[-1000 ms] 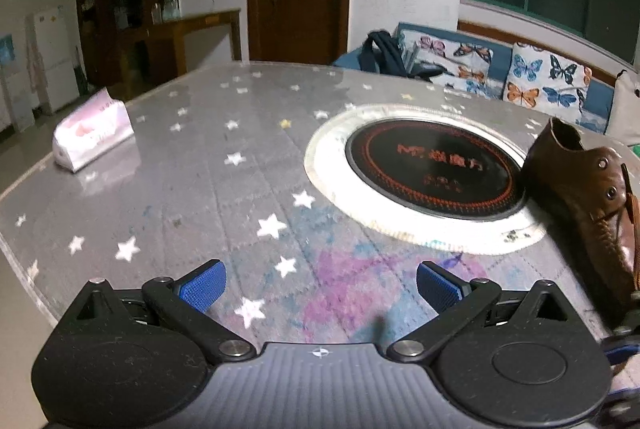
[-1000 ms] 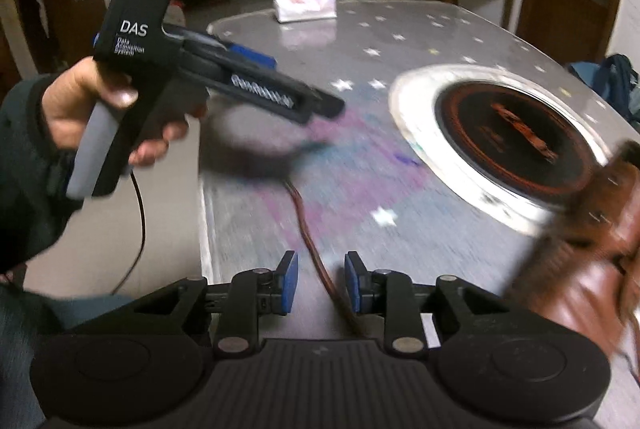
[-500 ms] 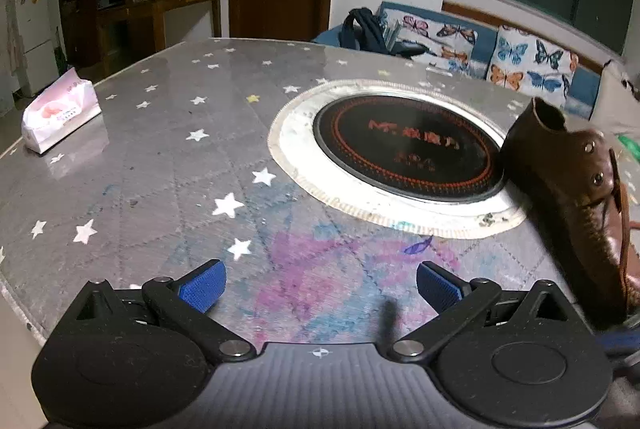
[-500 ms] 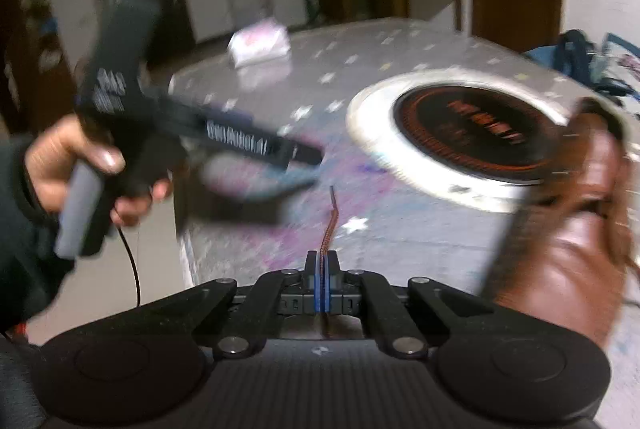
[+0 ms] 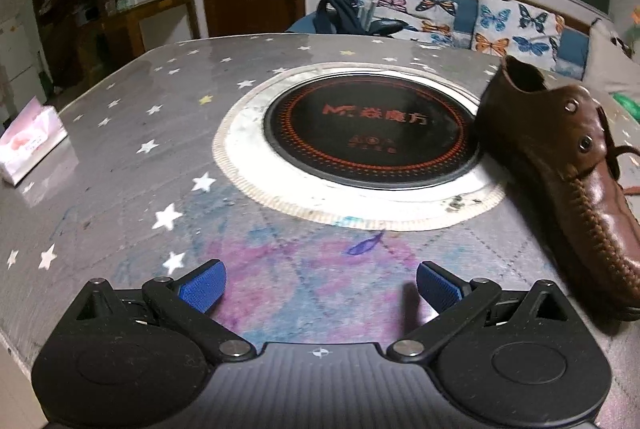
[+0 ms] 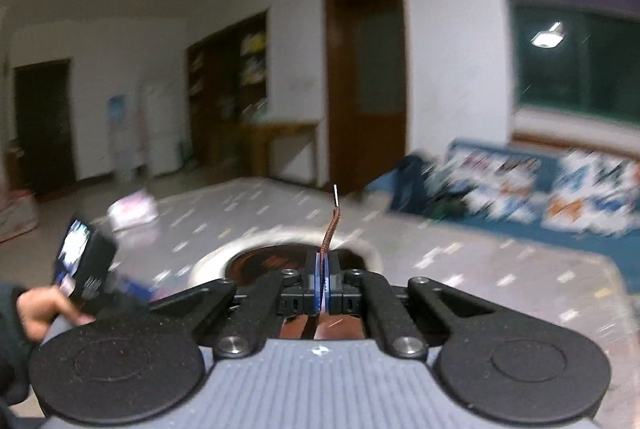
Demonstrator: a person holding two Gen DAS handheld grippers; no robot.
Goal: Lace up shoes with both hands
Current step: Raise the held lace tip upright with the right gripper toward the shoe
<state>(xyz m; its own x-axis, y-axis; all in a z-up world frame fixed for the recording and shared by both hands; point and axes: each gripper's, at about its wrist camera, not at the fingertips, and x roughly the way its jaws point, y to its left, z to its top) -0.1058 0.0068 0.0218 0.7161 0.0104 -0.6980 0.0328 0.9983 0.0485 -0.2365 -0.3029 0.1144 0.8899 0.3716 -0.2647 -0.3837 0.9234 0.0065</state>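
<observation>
Right wrist view: the right hand-held gripper (image 6: 322, 279) has lifted, now pinching the lace (image 6: 331, 229). The left hand-held gripper (image 5: 318, 287) stays wide open, shoe (image 5: 568, 165) at 2 o'clock.

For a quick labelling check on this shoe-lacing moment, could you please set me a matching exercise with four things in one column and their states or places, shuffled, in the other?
Things:
1. left gripper
2. right gripper
3. brown shoe
4. tissue pack

States or places:
A. lying on the table beside the round cooktop
B. jaws wide apart, nothing between them
C. near the table's far left edge
D. shut on the brown lace, whose tip sticks up

Pairs: 1-B, 2-D, 3-A, 4-C
</observation>
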